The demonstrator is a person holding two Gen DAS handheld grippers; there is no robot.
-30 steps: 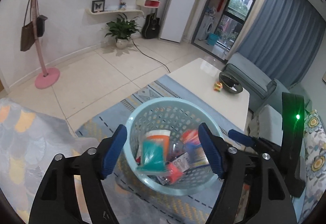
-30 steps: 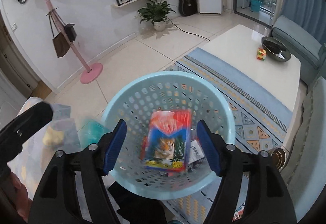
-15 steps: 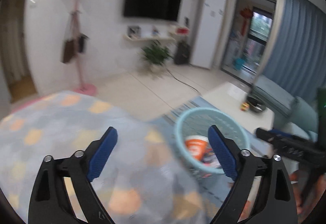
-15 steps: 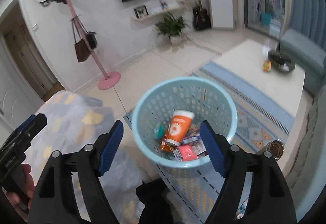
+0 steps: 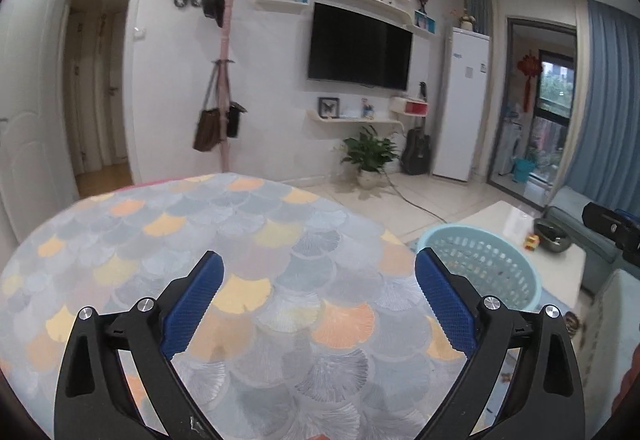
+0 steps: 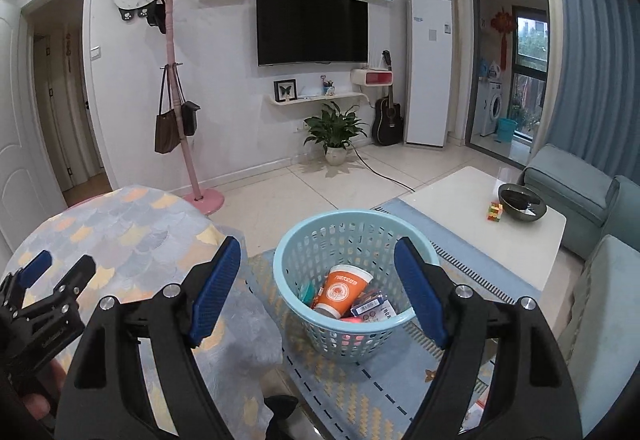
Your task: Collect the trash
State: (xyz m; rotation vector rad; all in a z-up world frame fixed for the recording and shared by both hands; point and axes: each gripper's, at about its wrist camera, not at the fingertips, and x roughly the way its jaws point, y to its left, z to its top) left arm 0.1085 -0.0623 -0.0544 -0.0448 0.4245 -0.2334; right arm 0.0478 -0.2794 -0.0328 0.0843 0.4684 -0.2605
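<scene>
Living-room walls, a dark television and a pink coat stand [image 6: 182, 128] filled the background, and a scale-patterned tabletop [image 5: 240, 260] stretched below the left tongs [image 5: 318, 304]. A second earlier both tongs had hung right over the blue basket [image 6: 348, 280], the left pair with a teal wrapper between its fingers and the right with a red packet. Now both had pulled back and risen. The left tongs were spread wide over bare cloth with nothing between them. The right tongs [image 6: 320, 288] were likewise spread and empty, looking down at the basket on the rug beside the tabletop.

Inside the basket lay an orange cup [image 6: 340, 292], a teal scrap and some printed packets [image 6: 372, 310], so the two pieces seemed to have dropped in. No more trash showed on the stretch of tabletop visible from either view. By that reckoning the collecting was at or near its end, unless something lay outside the cameras' reach. Further off stood a white coffee table [image 6: 460, 208] with a dark bowl and a small coloured cube.
</scene>
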